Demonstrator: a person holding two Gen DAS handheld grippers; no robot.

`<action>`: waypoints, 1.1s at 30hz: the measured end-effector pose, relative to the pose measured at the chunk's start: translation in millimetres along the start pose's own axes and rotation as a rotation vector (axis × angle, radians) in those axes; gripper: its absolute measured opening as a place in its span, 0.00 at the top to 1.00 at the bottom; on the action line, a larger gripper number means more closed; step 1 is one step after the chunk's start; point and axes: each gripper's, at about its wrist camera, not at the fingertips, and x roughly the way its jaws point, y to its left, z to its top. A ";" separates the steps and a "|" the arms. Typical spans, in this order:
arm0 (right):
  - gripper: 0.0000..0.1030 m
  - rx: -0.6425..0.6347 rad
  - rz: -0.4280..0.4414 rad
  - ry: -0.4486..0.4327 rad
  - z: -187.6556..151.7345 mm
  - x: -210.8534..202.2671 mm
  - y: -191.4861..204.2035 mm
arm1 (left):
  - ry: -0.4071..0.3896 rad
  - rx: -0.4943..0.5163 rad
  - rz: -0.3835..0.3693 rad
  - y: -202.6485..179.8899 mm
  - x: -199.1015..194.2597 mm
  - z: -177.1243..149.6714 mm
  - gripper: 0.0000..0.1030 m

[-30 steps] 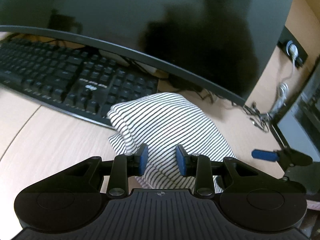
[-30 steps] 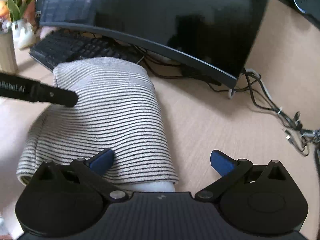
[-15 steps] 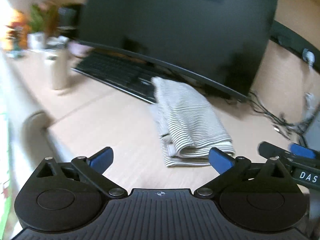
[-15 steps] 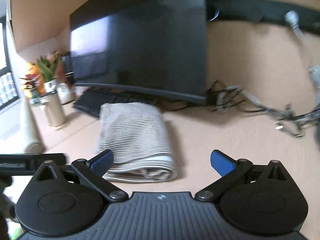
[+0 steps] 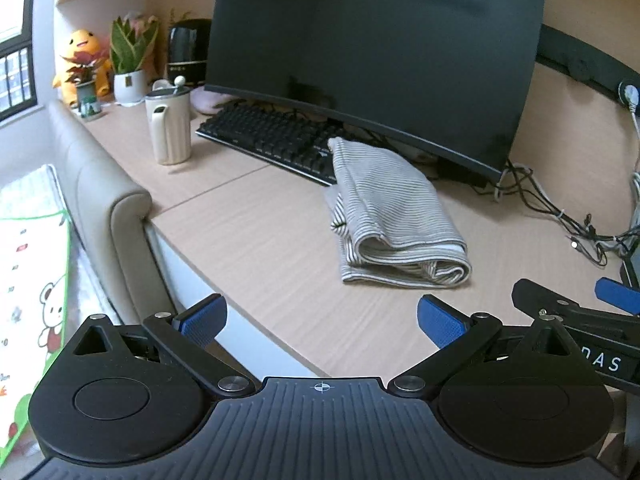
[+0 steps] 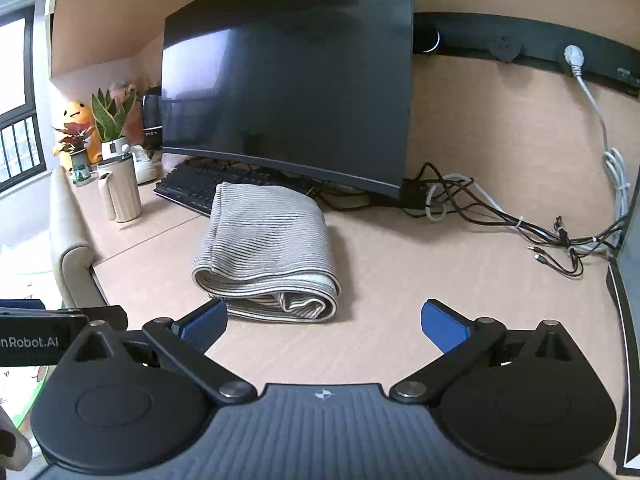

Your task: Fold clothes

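A striped shirt [image 5: 394,216] lies folded in a thick bundle on the wooden desk [image 5: 256,236]. Its far end rests on the edge of the black keyboard [image 5: 272,140], just in front of the big dark screen [image 5: 376,52]. The left gripper [image 5: 322,316] hangs over the near edge of the desk with its blue fingers [image 5: 204,316] spread wide and nothing between them. It is apart from the shirt. The right gripper [image 6: 324,320] is close to the near end of the shirt, and its blue fingers [image 6: 444,326] are spread wide too, holding nothing. A cream jug [image 5: 168,126] stands to the left of the keyboard. Behind it are potted plants [image 5: 128,60] and a yellow toy [image 5: 82,62]. A bunch of cables [image 6: 500,216] lies on the desk to the right of the screen.
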 end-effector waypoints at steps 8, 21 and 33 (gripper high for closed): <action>0.00 0.011 -0.016 0.017 -3.1 -0.8 -8.2 | 0.004 0.016 -0.016 -10.7 1.1 -1.8 0.00; 0.00 0.030 -0.016 0.042 -3.6 5.6 -16.1 | 0.056 0.018 -0.020 -14.7 8.9 -2.1 0.00; 0.00 0.030 -0.016 0.054 -2.0 10.3 -13.8 | 0.065 0.020 -0.016 -12.7 13.8 1.0 0.00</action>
